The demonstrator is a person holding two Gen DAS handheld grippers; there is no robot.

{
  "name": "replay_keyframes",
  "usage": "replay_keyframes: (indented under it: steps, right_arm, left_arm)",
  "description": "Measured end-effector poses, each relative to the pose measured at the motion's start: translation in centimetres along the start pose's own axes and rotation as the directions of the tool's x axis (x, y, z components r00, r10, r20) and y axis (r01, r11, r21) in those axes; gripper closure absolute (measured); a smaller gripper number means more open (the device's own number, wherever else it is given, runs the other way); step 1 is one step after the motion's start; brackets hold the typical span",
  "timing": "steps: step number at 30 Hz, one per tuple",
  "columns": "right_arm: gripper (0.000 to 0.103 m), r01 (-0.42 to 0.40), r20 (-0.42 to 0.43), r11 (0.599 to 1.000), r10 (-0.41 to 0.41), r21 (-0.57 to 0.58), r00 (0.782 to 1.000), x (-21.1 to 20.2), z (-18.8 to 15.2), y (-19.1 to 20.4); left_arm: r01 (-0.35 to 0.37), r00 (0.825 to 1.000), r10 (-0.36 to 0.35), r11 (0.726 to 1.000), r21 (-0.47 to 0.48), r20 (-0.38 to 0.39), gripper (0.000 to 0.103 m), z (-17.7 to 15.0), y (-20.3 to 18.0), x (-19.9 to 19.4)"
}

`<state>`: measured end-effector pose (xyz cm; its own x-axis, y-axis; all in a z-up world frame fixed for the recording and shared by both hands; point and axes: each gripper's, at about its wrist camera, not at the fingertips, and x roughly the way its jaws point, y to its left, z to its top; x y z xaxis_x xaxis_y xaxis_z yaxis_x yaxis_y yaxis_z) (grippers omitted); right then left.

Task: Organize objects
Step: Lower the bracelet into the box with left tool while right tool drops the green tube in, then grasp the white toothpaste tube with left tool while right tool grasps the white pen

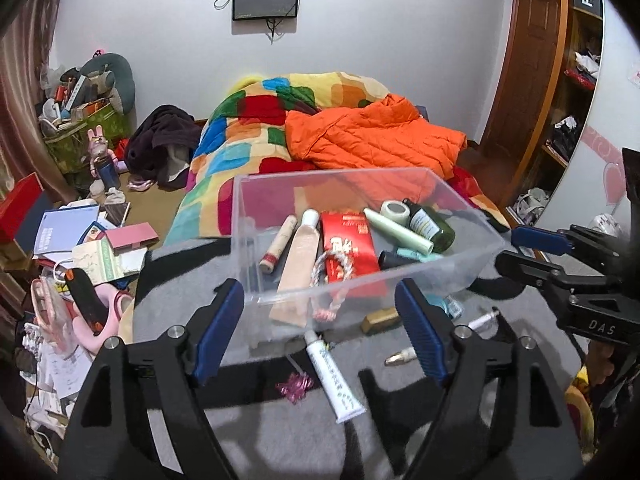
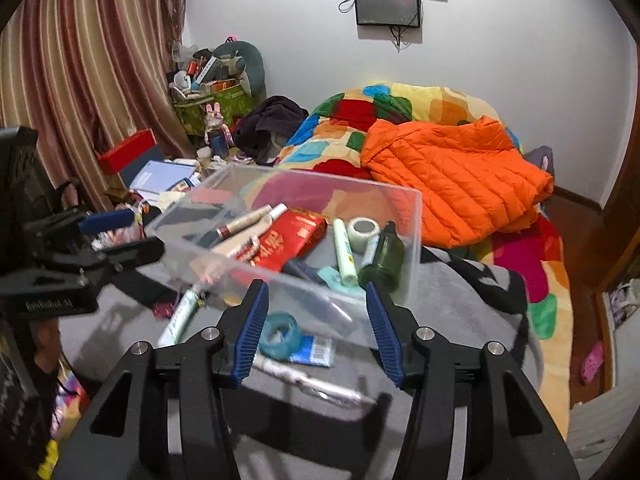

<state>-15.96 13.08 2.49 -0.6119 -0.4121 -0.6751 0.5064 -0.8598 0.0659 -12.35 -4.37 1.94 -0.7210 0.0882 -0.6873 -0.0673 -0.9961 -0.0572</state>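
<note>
You are working at a clear bin (image 1: 460, 216) sitting mid-frame on the grey cloth (image 1: 180, 280); it is already holding a red packet (image 1: 348, 240), a green bottle (image 1: 434, 224), tubes and tape. In the lower frame a white tube (image 1: 336, 380), a teal tape roll (image 2: 280, 334) and a pink clip (image 1: 295, 386) are still waiting outside. Your left gripper (image 1: 320, 336) and right gripper (image 2: 316, 332) are both gaping, carrying nothing.

White wall (image 2: 280, 40), striped curtain (image 2: 80, 60), bed (image 2: 552, 280), wooden wardrobe (image 1: 532, 60).
</note>
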Motion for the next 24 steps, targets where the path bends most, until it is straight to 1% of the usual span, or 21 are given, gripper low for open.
replay_keyframes:
  steps: [4,8,11,12,13,15,16,17,18,19,20,21,22,24]
  right_arm:
    - [0.055,-0.011,-0.041,1.0,0.011,-0.017,0.999,0.4,-1.7,0.0]
    - [0.055,-0.017,-0.112,0.998,0.01,-0.066,0.994,2.4,-3.5,0.3]
    - [0.055,-0.042,-0.183,0.992,0.02,-0.116,0.983,4.5,-4.5,0.8]
    - [0.055,-0.046,-0.202,0.99,0.019,-0.13,0.979,5.1,-4.7,0.9]
    - [0.055,-0.045,-0.216,0.99,0.015,-0.136,0.976,5.6,-4.9,0.8]
    - [0.055,-0.061,-0.237,0.989,0.028,-0.134,0.971,6.3,-5.1,0.6]
    - [0.055,-0.072,-0.239,0.989,0.04,-0.128,0.97,6.3,-5.1,0.4]
    - [0.055,-0.083,-0.243,0.989,0.051,-0.124,0.969,6.3,-5.1,0.2]
    - [0.059,-0.091,-0.247,0.988,0.059,-0.123,0.967,6.2,-5.1,0.1]
    - [0.067,-0.094,-0.244,0.988,0.062,-0.124,0.968,6.1,-5.2,0.0]
    - [0.07,-0.101,-0.245,0.987,0.067,-0.129,0.967,5.9,-5.3,0.0]
    - [0.077,-0.105,-0.242,0.985,0.07,-0.135,0.968,5.6,-5.4,0.1]
    - [0.082,-0.109,-0.238,0.984,0.073,-0.143,0.968,5.2,-5.6,0.3]
    - [0.089,-0.116,-0.236,0.981,0.077,-0.156,0.969,4.6,-5.9,0.6]
  left_arm:
    - [-0.003,0.999,0.003,1.0,0.007,-0.039,0.024,-1.4,0.1,0.3]
    - [0.002,0.995,-0.001,1.0,0.014,-0.097,0.024,-3.3,-0.1,1.5]
    - [0.043,0.988,-0.042,0.999,0.001,-0.148,0.025,-4.6,-0.3,2.6]
    - [0.063,0.983,-0.063,0.998,-0.007,-0.17,0.028,-4.9,-0.4,3.2]
    - [0.067,0.98,-0.068,0.998,-0.01,-0.185,0.035,-5.2,-0.5,3.5]
    - [0.061,0.975,-0.06,0.998,-0.003,-0.214,0.042,-5.6,-0.9,4.3]
    - [0.061,0.972,-0.06,0.998,-0.001,-0.225,0.045,-5.7,-1.0,4.7]
    - [0.048,0.975,-0.046,0.999,0.007,-0.218,0.045,-5.7,-1.2,4.7]
    - [0.036,0.976,-0.032,0.999,0.016,-0.218,0.047,-5.7,-1.4,4.8]
    - [0.031,0.976,-0.026,0.999,0.02,-0.218,0.055,-5.7,-1.6,4.9]
    - [0.031,0.975,-0.026,0.999,0.02,-0.22,0.061,-5.6,-1.6,4.9]
    - [0.037,0.973,-0.031,0.999,0.02,-0.228,0.074,-5.6,-1.6,5.0]
    - [0.04,0.971,-0.035,0.999,0.018,-0.237,0.081,-5.6,-1.5,5.1]
    - [0.052,0.971,-0.048,0.999,0.01,-0.235,0.083,-6.0,-1.3,5.0]
